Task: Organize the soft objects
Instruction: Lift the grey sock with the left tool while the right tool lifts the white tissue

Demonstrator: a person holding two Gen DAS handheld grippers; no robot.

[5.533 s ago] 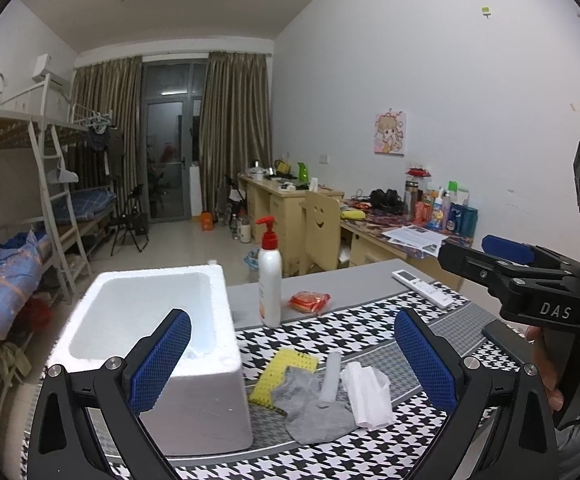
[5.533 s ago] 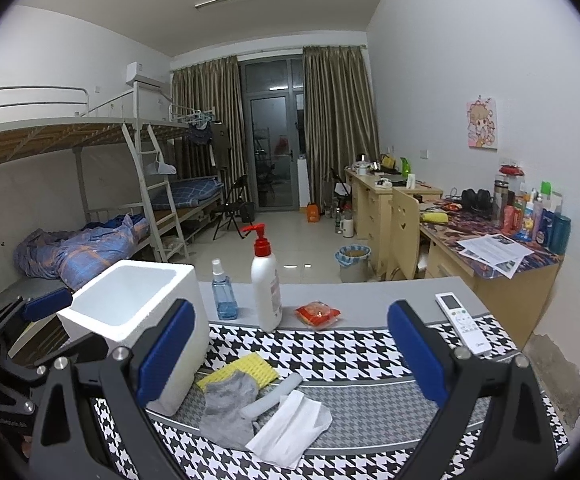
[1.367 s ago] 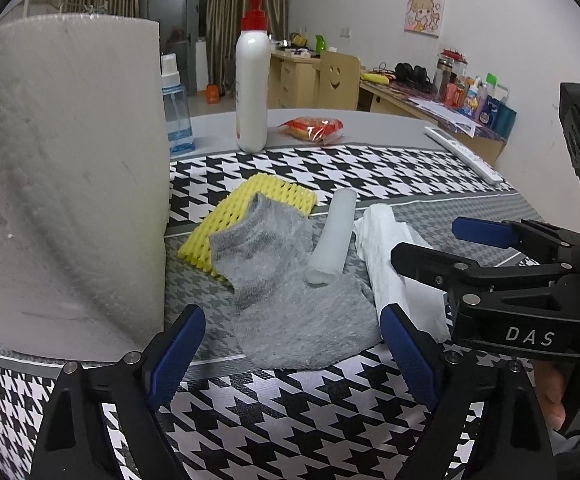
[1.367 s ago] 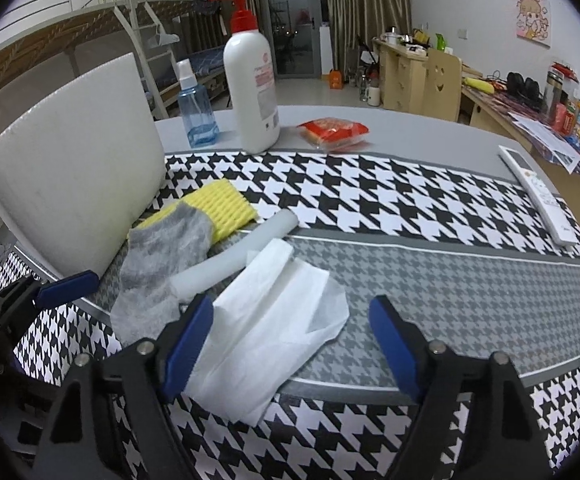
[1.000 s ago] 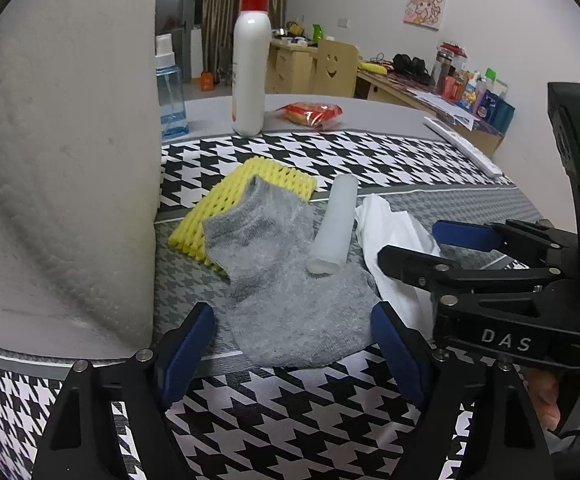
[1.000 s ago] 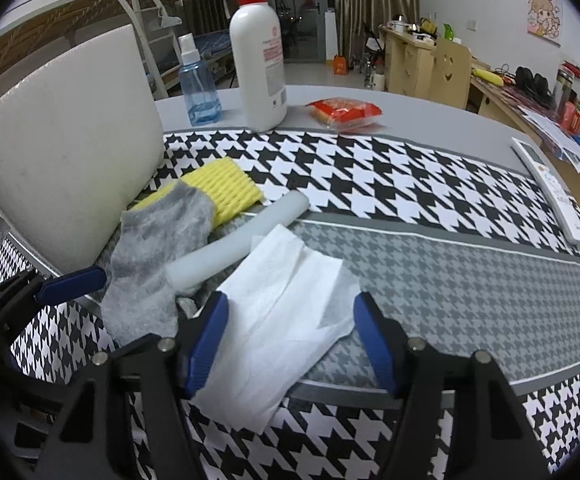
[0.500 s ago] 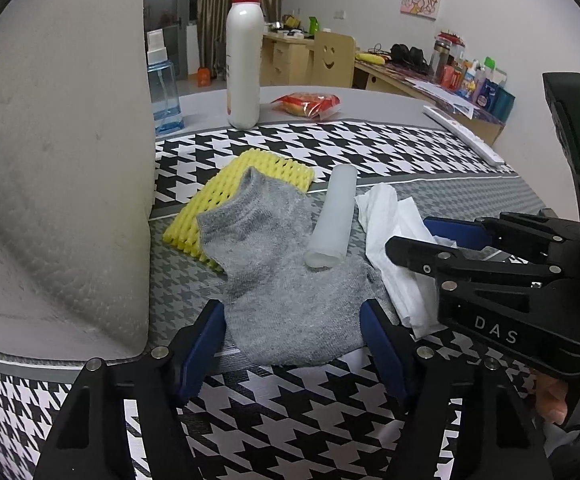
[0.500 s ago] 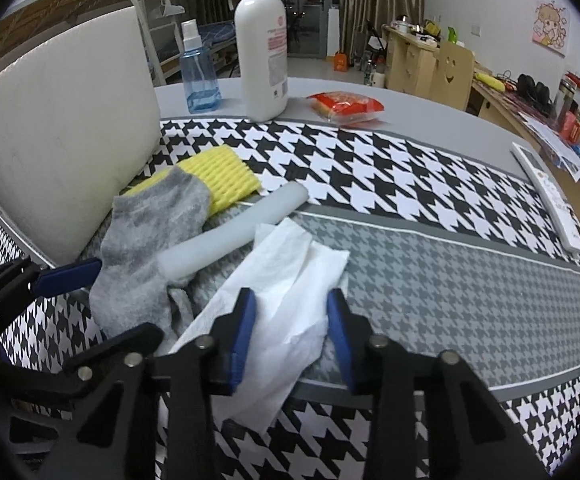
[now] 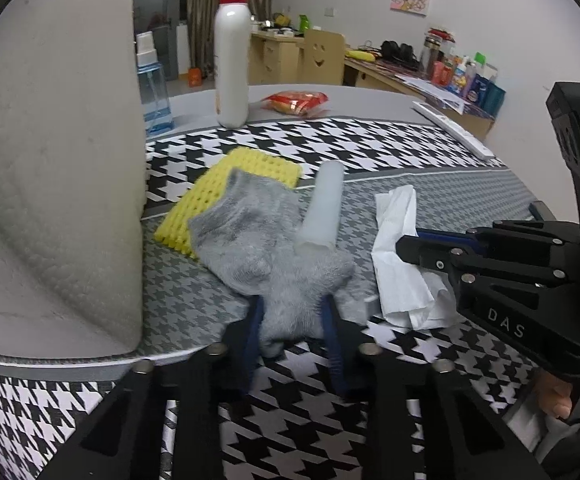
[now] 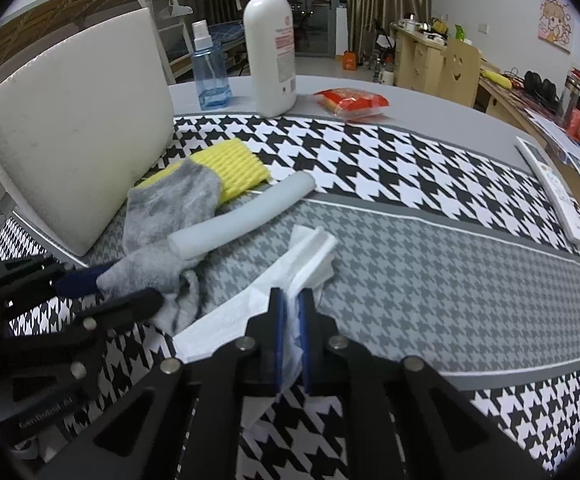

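Note:
A grey sock (image 9: pixel 258 236) lies on the houndstooth cloth, over a yellow foam net (image 9: pixel 226 176) and under a white foam tube (image 9: pixel 324 204). My left gripper (image 9: pixel 292 320) is shut on the sock's near end. A white tissue (image 9: pixel 398 248) lies to the right, and my right gripper (image 10: pixel 292 316) is shut on it (image 10: pixel 302 256). The sock (image 10: pixel 170 208), net (image 10: pixel 230 164) and tube (image 10: pixel 246 212) also show in the right wrist view, with the left gripper (image 10: pixel 122 284) at lower left. The right gripper (image 9: pixel 414 244) shows in the left wrist view.
A white foam box (image 9: pixel 50 184) stands close on the left. Behind the pile are a white pump bottle (image 9: pixel 232 68), a blue spray bottle (image 9: pixel 154 88) and a red snack packet (image 9: pixel 296 102). A white remote (image 10: pixel 554 196) lies at the right edge.
Both grippers have closed from open: the left onto the sock's near end, the right onto the tissue. The tissue and the sock have bunched up.

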